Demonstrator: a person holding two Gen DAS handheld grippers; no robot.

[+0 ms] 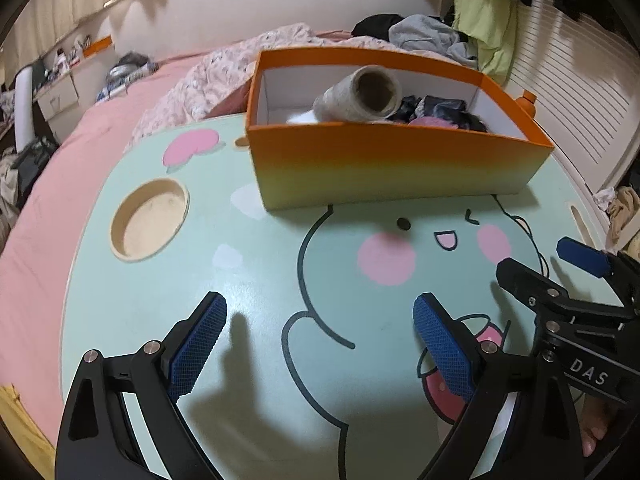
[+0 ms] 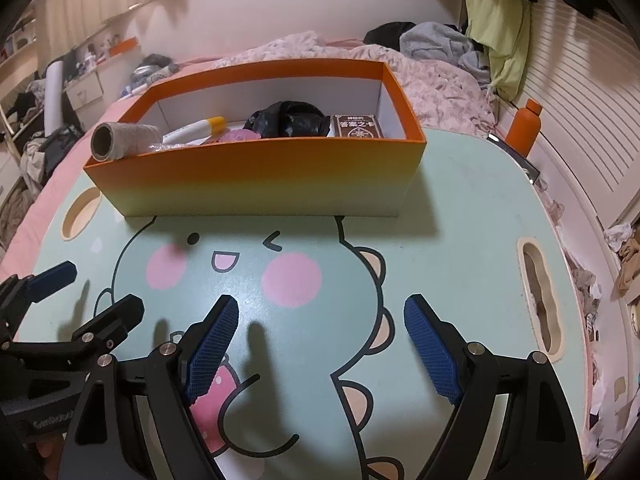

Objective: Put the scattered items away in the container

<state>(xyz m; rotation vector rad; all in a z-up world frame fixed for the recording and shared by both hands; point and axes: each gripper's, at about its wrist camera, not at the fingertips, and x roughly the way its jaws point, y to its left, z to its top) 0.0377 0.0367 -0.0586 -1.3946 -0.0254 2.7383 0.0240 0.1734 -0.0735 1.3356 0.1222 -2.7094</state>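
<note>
The box (image 2: 256,184) floor is largely hidden by its near wall. The brown packet's (image 2: 357,127) print is too small to be read. The roll's (image 1: 360,98) lower half is masked by the box (image 1: 392,168) wall. The left tool's (image 2: 64,300) body is cut off by the right view's edge.

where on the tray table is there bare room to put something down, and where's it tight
Free: the table between the orange box and both open grippers, left and right, plus the strip right of the box, toward the slot. Crowded: inside the box, where the yarn roll leans on the rim.
</note>
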